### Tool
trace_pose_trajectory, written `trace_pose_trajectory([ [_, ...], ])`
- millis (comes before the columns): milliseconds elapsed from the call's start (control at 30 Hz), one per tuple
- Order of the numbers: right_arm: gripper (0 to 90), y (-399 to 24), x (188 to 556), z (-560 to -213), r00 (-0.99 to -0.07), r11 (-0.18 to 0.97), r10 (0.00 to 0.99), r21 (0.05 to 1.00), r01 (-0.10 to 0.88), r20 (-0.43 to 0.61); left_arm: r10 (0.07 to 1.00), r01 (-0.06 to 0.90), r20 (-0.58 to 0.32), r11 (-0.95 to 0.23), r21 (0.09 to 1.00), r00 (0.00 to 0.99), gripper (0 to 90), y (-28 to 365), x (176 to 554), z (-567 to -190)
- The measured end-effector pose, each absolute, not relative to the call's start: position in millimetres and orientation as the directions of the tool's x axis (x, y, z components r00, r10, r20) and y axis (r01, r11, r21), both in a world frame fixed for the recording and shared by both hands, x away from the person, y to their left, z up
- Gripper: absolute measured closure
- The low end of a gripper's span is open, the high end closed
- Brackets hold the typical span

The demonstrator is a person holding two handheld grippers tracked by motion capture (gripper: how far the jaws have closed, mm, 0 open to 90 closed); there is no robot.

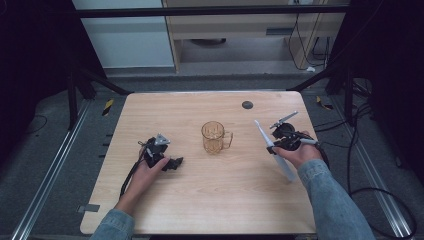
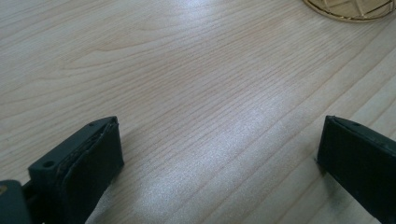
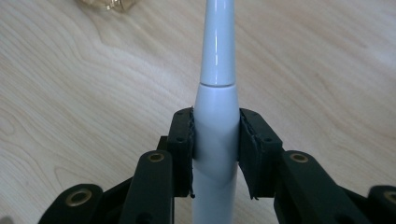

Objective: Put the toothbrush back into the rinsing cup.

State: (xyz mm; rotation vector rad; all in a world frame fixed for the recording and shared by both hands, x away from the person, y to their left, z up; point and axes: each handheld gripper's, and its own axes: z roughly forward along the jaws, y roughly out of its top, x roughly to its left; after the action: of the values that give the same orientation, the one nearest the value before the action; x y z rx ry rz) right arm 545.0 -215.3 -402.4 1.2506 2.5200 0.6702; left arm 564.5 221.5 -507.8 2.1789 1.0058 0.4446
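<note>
White plastic, one electric toothbrush (image 3: 215,116) is clamped by its handle in the right gripper (image 1: 280,144), its head cut off in the right gripper view. The left gripper (image 1: 172,162) rests wide apart and empty on the pale wooden table (image 1: 210,200). One amber mug (image 1: 214,137) stands centrally; grey floor beyond.

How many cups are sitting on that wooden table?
1. A clear amber mug with a handle stands near the middle of the table, between the left gripper and the right gripper. No others show.
</note>
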Motion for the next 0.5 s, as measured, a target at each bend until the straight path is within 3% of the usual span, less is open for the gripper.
trace_pose_trajectory([
  [500,67.4,-214.5,545.7,-381.9,-0.573,0.446,0.819,0.637,0.629,-0.008,0.767,0.532,0.02,-0.464,0.709,0.642,0.0,221.4,564.4,-507.8],
])
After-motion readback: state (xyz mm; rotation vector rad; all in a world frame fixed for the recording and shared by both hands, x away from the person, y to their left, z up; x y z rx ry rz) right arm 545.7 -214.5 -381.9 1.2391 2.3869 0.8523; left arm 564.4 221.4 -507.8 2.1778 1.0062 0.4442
